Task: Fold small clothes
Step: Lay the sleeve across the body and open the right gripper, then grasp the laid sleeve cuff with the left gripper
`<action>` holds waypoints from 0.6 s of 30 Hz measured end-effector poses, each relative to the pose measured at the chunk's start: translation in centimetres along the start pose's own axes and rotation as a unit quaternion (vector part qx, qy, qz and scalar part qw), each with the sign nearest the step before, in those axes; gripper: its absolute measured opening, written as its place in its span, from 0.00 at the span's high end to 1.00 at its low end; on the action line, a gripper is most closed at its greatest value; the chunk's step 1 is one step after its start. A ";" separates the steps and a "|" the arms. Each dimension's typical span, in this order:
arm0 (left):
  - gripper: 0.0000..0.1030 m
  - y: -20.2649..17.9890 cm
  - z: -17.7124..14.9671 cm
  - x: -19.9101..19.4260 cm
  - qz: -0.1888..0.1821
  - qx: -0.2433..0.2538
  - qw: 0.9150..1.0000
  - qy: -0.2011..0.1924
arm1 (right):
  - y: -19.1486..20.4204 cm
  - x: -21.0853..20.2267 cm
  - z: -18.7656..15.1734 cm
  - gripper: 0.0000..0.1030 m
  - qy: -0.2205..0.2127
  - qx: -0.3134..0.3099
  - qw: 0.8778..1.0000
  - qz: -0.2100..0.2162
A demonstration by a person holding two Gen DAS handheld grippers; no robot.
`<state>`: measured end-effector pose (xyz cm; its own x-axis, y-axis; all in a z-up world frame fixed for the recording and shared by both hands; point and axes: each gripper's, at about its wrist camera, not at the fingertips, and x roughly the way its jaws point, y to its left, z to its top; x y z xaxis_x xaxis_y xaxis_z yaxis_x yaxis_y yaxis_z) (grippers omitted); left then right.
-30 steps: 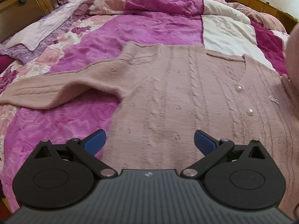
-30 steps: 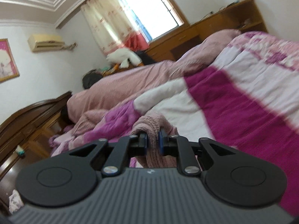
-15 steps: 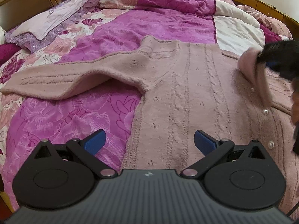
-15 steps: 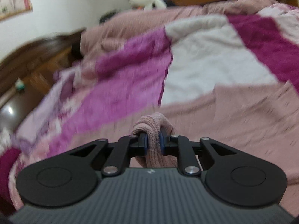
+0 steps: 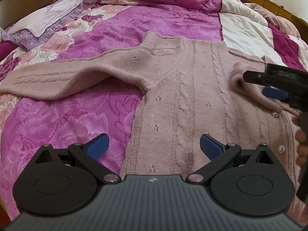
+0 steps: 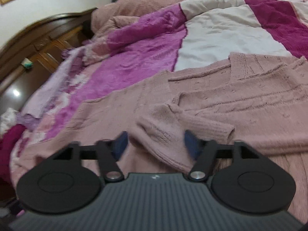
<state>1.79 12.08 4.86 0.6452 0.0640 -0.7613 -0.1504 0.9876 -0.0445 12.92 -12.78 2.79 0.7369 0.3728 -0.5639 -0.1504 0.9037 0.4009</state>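
Cardigan (image 5: 182, 96) flat on bed quilt (image 5: 134, 23); sleeve cuff (image 6: 173, 132) folded over. Left gripper (image 5: 154, 144) and right gripper (image 6: 155, 142) jaws released.

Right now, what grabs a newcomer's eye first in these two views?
The dusty-pink knit cardigan spread flat across the magenta floral bedspread, one sleeve stretched out left. Its other sleeve cuff lies folded over the front, between the open right gripper's blue pads. The left gripper hovers open over the hem.

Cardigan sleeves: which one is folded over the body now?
The right-hand sleeve, its cuff lying between the open right gripper fingers. The other sleeve lies stretched out sideways on the bedspread.
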 end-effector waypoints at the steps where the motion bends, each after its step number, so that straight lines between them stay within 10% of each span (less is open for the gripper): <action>1: 0.00 -0.2 0.2 -0.1 -0.001 0.004 1.000 -0.003 | -0.1 -0.8 -0.2 0.25 -0.003 0.002 1.000 0.007; 18: 0.02 -9.3 3.0 -1.1 -0.088 0.093 0.991 -0.041 | -8.4 -9.7 -0.1 0.26 -0.100 -0.002 0.984 -0.146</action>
<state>4.72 3.24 8.11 0.7090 -0.1072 -0.6970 0.1057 0.9934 -0.0452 6.98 -24.00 4.80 0.8639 0.0490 -0.5012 0.0840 0.9673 0.2395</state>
